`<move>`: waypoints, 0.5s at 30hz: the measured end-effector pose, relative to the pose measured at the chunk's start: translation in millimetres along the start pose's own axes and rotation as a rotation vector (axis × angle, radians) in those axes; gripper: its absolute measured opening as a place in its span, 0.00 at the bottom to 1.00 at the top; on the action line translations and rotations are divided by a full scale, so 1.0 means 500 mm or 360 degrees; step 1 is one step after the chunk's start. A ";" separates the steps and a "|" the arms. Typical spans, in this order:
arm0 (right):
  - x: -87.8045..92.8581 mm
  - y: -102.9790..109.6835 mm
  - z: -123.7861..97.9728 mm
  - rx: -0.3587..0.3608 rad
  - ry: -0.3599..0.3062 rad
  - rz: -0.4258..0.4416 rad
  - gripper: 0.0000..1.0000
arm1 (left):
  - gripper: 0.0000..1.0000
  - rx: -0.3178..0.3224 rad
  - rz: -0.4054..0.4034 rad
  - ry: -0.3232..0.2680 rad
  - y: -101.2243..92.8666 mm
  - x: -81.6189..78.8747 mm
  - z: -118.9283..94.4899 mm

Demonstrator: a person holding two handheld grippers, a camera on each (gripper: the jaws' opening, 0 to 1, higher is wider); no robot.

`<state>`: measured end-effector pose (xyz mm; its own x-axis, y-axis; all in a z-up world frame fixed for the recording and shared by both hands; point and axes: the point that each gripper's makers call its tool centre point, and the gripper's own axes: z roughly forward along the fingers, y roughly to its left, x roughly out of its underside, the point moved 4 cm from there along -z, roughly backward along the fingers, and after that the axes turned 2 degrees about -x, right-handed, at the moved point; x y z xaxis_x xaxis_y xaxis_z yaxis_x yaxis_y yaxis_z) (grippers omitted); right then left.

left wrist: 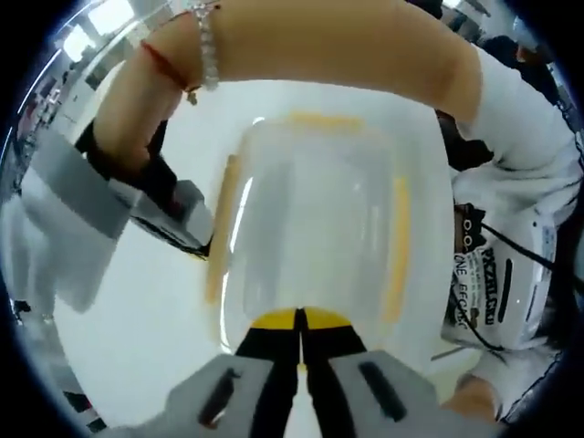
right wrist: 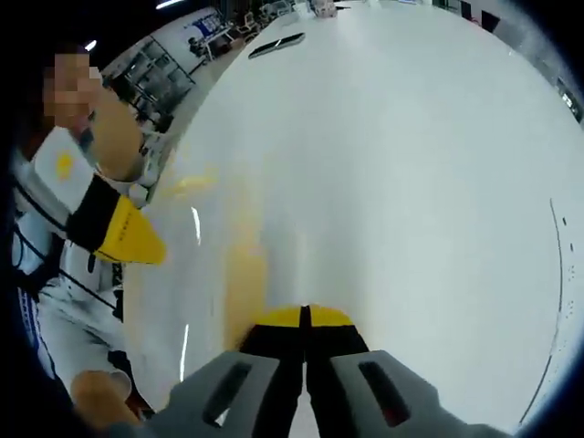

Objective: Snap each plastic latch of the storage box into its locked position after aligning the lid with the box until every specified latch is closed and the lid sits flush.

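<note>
Your forearm [left wrist: 301, 41] crosses the top of the left gripper view and hides the far edge of the box [left wrist: 310, 210], whose clear lid is smeared by blur. In the right gripper view the box [right wrist: 237, 265] is a streaked blur, so you cannot tell whether its latches are closed.

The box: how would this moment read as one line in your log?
stage: latching | box: clear, yellow latches, lid on | left gripper: shut, tips at near latch | right gripper: shut, at side latch | table: white
</note>
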<state>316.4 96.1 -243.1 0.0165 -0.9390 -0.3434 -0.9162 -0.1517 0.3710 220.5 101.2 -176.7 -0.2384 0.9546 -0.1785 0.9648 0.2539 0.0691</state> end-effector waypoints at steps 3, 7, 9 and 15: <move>-0.006 -0.007 -0.005 0.0014 -0.0083 -0.0037 0.00 | 0.00 0.0018 -0.0008 -0.0027 0.007 0.003 -0.002; -0.022 -0.009 -0.027 0.0095 -0.0311 -0.0089 0.00 | 0.00 0.0037 -0.0017 -0.0074 0.007 0.004 -0.006; -0.031 -0.009 -0.059 0.0247 -0.0477 -0.0135 0.00 | 0.00 0.0044 -0.0010 -0.0105 0.008 0.004 -0.008; -0.020 0.023 -0.171 0.0593 -0.0754 -0.0186 0.00 | 0.00 0.0106 -0.0050 -0.0175 0.019 0.003 -0.012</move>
<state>339.9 77.5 -161.4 0.0238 -0.6705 -0.7416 -0.9988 -0.0471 0.0105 228.8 106.1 -170.6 -0.2582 0.9227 -0.2863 0.9632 0.2687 -0.0028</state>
